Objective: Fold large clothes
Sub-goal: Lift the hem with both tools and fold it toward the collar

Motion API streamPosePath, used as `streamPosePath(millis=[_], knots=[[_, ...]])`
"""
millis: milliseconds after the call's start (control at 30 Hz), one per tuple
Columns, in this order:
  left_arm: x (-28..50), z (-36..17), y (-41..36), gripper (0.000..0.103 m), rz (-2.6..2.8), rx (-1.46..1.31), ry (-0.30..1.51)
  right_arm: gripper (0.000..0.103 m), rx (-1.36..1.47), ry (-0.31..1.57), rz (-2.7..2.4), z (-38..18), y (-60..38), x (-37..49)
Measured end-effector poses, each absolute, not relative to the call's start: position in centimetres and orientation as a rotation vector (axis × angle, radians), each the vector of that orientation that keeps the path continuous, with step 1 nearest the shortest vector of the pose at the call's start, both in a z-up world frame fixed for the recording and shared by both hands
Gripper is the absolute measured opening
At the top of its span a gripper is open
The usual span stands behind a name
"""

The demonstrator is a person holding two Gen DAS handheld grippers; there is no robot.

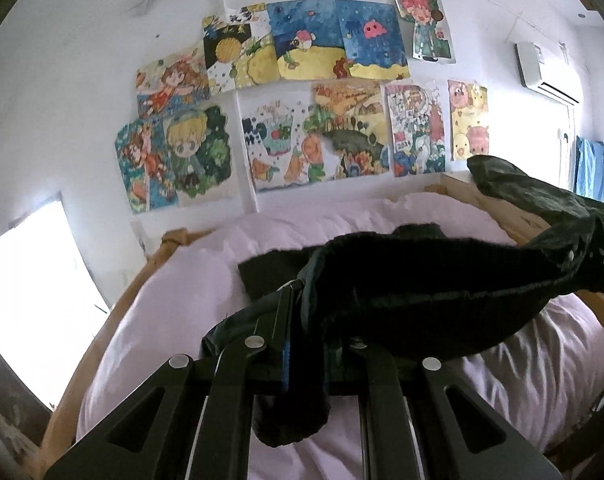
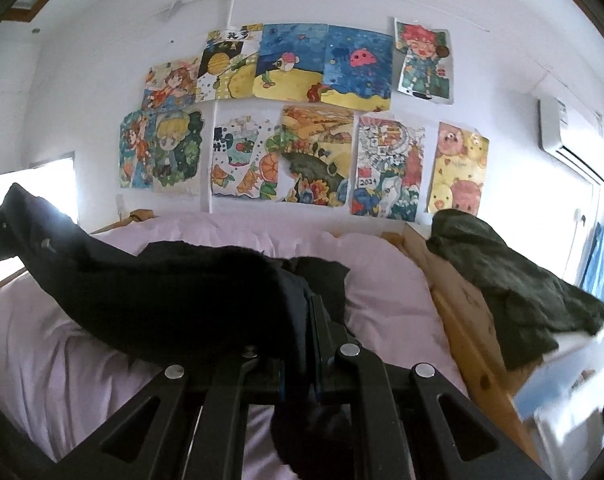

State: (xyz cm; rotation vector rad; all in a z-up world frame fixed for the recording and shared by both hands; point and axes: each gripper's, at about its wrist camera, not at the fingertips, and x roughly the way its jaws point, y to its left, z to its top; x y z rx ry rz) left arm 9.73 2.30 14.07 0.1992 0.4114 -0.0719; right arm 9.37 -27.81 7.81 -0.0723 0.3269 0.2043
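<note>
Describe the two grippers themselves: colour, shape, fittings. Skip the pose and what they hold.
Both look alike. The left gripper and right gripper are matte black, built from flat linkage bars with triangular cut-outs, joined by round silver pivot bolts. A blue strip shows along the inner side of the fingers. No cables, printed markings or sleeves are visible; dark cloth hides the fingertips.

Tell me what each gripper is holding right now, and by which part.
Both hold one black garment stretched above the bed. The left gripper and right gripper each pinch an end edge; which part of the garment cannot be told.
</note>
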Motion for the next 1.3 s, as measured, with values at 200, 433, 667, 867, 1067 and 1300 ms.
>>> streamPosePath(millis=[200, 433, 667, 867, 1067, 1300], knots=[[13.9, 14.7, 3.2, 0.008, -0.069, 0.212, 0.395, 0.009, -0.111, 0.337, 0.221, 9.5, -27.3, 13.9], [15.5, 13.5, 3.9, 0.008, -0.106, 0.264, 0.403, 0.010, -0.175, 0.351, 0.248, 8.6, -26.8, 16.4], [19.0, 13.3, 3.3, 0.008, -0.106, 0.334, 0.409, 0.010, -0.212, 0.391, 0.258, 8.7, -26.0, 21.4], [26.0, 13.1, 3.5, 0.008, -0.035, 0.317, 0.414, 0.010, -0.180, 0.449, 0.229, 9.6, -25.3, 29.6], [33.4, 11.5, 5.1, 0.007, 0.024, 0.297, 0.446, 0.010, -0.236, 0.449, 0.195, 8.5, -22.4, 37.0], [41.7, 7.1, 6.7, 0.007, 0.033, 0.252, 0.540, 0.011, -0.266, 0.506, 0.177, 3.6, -20.5, 44.5]])
